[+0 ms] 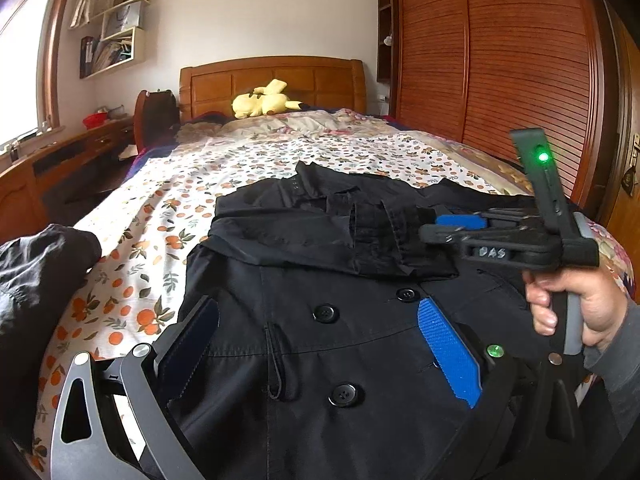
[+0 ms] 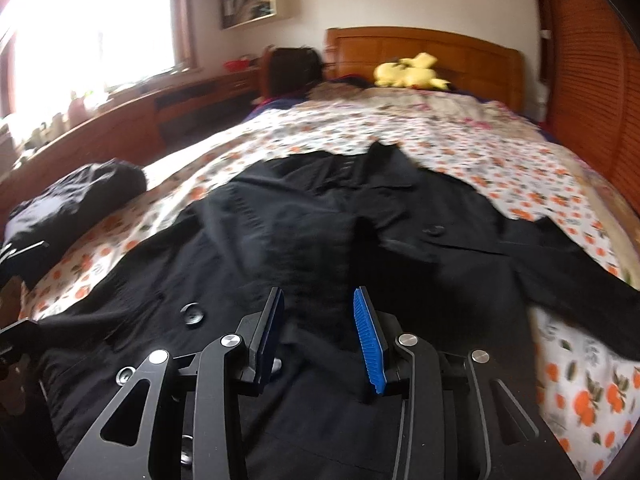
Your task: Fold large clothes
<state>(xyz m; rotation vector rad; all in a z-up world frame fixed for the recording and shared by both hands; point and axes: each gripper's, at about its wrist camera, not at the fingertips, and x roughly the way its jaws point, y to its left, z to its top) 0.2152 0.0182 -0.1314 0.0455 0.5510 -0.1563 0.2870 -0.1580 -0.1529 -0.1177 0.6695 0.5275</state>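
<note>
A black button-front coat (image 1: 360, 360) lies spread face up on the orange-flowered bed sheet (image 1: 160, 220). One sleeve (image 1: 320, 236) is folded across its chest. My left gripper (image 1: 318, 304) hovers over the coat's front with its blue pads wide apart and nothing between them. My right gripper (image 1: 436, 228), held by a hand (image 1: 580, 304), points in from the right at the folded sleeve's cuff end. In the right wrist view the right gripper (image 2: 318, 292) stands open above the coat (image 2: 320, 220), pads apart, no cloth pinched.
A second dark garment (image 1: 36, 272) is bunched at the bed's left edge. A yellow plush toy (image 1: 264, 100) lies by the wooden headboard. A wooden wardrobe (image 1: 500, 60) runs along the right, a desk (image 1: 60, 160) under the window on the left.
</note>
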